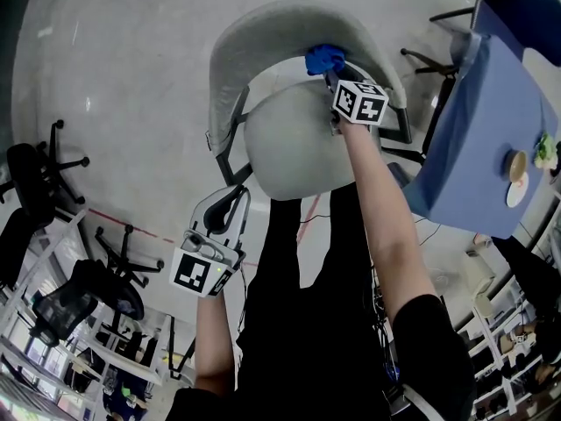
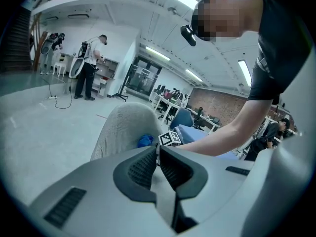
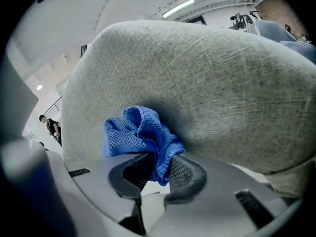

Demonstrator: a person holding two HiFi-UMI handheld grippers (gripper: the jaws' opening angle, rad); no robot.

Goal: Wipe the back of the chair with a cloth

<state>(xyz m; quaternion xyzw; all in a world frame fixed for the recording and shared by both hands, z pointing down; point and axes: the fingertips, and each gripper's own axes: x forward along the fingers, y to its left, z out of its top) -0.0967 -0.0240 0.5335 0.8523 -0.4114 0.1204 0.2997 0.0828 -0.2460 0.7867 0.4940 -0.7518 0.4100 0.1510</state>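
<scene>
Right gripper (image 3: 157,169) fingers pinch blue cloth (image 3: 138,132) (bunched) against chair back (image 3: 207,83); left gripper (image 2: 159,154) well clear of it, fingers pressed together.

Grey chair (image 1: 289,152): one, centre.
Cloth (image 1: 323,59): one, on the chair's far side.
Grippers: two, left gripper (image 1: 228,198) near, right gripper (image 1: 331,77) far.
Black chairs (image 1: 26,182) (image 1: 110,289) (image 1: 54,310): three, left.
Blue table (image 1: 486,103): one, right.

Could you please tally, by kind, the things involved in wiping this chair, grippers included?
Blue cloth: 1
Grey chair: 1
Grippers: 2 (left gripper, shut and empty; right gripper, shut on the blue cloth)
Total: 4
</scene>
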